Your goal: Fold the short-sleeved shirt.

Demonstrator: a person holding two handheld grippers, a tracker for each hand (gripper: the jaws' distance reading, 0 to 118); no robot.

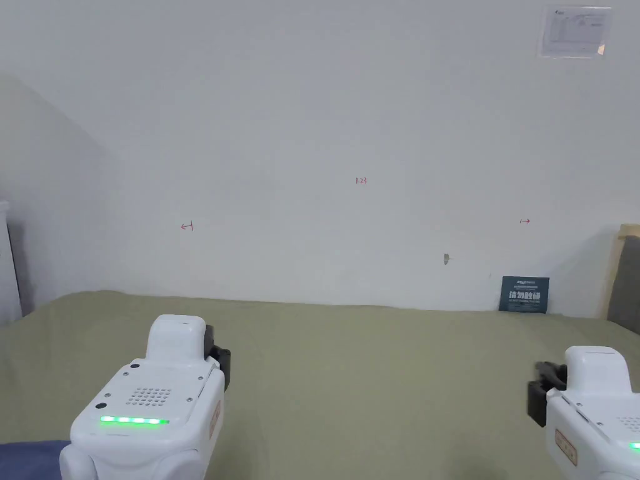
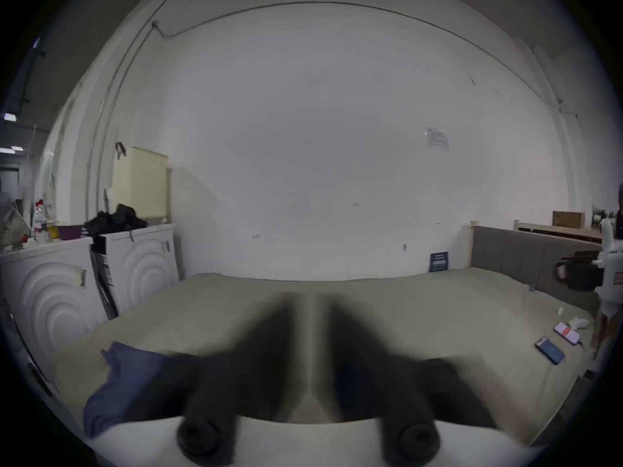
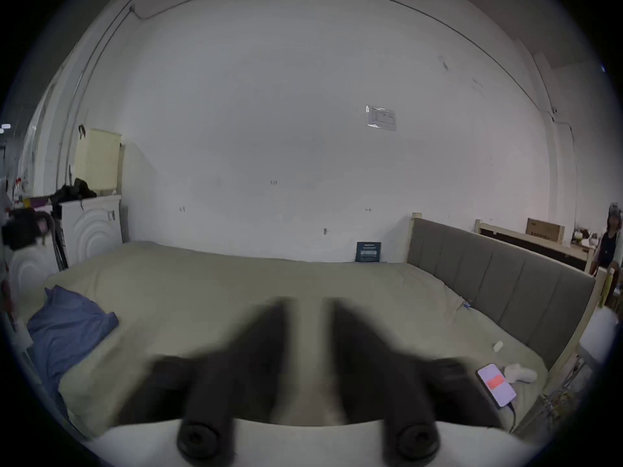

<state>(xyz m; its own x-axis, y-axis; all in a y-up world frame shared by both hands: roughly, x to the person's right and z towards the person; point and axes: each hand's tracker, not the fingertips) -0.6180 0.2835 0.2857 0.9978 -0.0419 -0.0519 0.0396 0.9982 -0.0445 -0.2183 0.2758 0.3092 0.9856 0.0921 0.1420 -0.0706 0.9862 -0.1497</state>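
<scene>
The blue shirt (image 3: 67, 329) lies bunched at the left edge of the olive bed (image 1: 375, 375). It is also in the left gripper view (image 2: 121, 383), and a corner shows in the head view (image 1: 31, 459). My left gripper (image 1: 220, 365) hangs above the bed to the right of the shirt. Its jaws (image 2: 312, 306) are drawn close together, a thin strip of bed between them and nothing held. My right gripper (image 1: 540, 387) floats over the bed's right side, far from the shirt. Its jaws (image 3: 308, 306) are likewise drawn together and empty.
A grey padded headboard (image 3: 505, 282) bounds the bed's right side. Two phones (image 2: 550, 350) and a small white object (image 3: 519, 373) lie near it. White cabinets (image 2: 141, 265) stand to the left. A blue card (image 1: 524, 294) leans on the wall. A person (image 3: 610, 242) stands far right.
</scene>
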